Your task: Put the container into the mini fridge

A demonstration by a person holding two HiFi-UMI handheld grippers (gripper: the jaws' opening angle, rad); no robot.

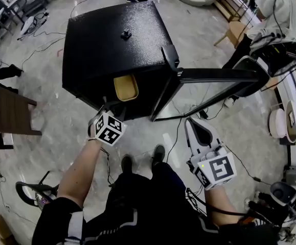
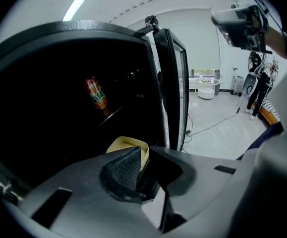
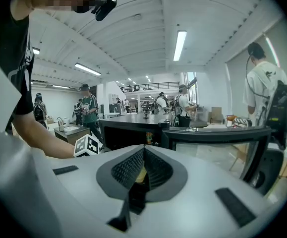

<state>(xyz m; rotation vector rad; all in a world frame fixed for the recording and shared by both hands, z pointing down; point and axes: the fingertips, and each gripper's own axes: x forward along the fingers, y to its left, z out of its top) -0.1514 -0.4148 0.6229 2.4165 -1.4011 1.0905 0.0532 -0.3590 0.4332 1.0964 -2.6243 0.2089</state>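
The black mini fridge (image 1: 112,40) stands on the floor with its glass door (image 1: 214,75) swung open to the right. A pale yellow container (image 1: 126,88) hangs at the fridge's opening. My left gripper (image 1: 113,105) is shut on its near wall. In the left gripper view the container's rim (image 2: 128,147) runs down between the ribbed pads (image 2: 123,166), with the dark fridge interior behind it. My right gripper (image 1: 195,122) is lower right, below the open door and apart from the fridge. Its jaws (image 3: 143,152) are shut on nothing.
An orange drink can (image 2: 97,94) sits deep inside the fridge. A brown chair (image 1: 12,111) stands to the left, and cables (image 1: 176,137) trail over the floor under the door. Equipment and a round white device (image 1: 278,122) crowd the right side.
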